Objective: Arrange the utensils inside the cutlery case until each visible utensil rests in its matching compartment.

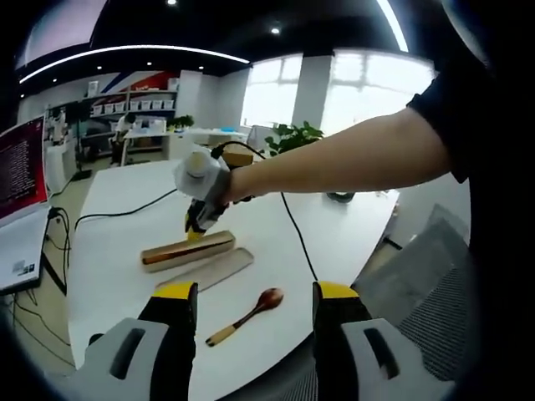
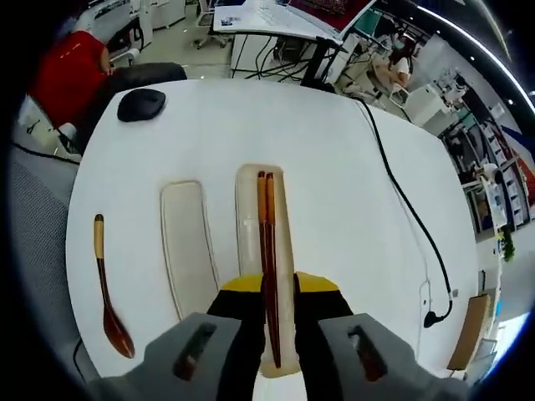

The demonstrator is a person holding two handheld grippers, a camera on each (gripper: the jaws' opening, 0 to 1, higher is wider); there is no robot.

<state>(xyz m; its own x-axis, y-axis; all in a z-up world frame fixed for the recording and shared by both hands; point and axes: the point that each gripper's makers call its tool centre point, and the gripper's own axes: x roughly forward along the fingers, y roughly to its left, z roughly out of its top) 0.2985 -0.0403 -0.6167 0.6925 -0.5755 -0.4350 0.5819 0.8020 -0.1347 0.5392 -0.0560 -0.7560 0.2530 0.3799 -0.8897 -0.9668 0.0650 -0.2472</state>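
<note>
A long pale cutlery case [image 2: 251, 225] lies on the white table [image 2: 334, 150]. A pair of dark wooden chopsticks [image 2: 267, 225] rests lengthwise inside it. My right gripper [image 2: 276, 292] is at the case's near end, its jaws drawn in tight on the chopsticks' ends. The case's lid [image 2: 185, 246] lies flat to the left. Further left is a brown wooden spoon [image 2: 107, 292] with a pale handle tip. In the left gripper view, the right gripper [image 1: 197, 219] reaches down onto the case [image 1: 187, 251], with the lid [image 1: 206, 271] and spoon [image 1: 248, 315] nearer. My left gripper [image 1: 255, 294] hovers open, holding nothing.
A black mouse [image 2: 140, 104] sits near the table's far left corner. A black cable [image 2: 401, 200] runs across the right side of the table. A person's arm [image 1: 351, 159] reaches over the table. A monitor [image 1: 21, 167] and desks stand beyond the table edge.
</note>
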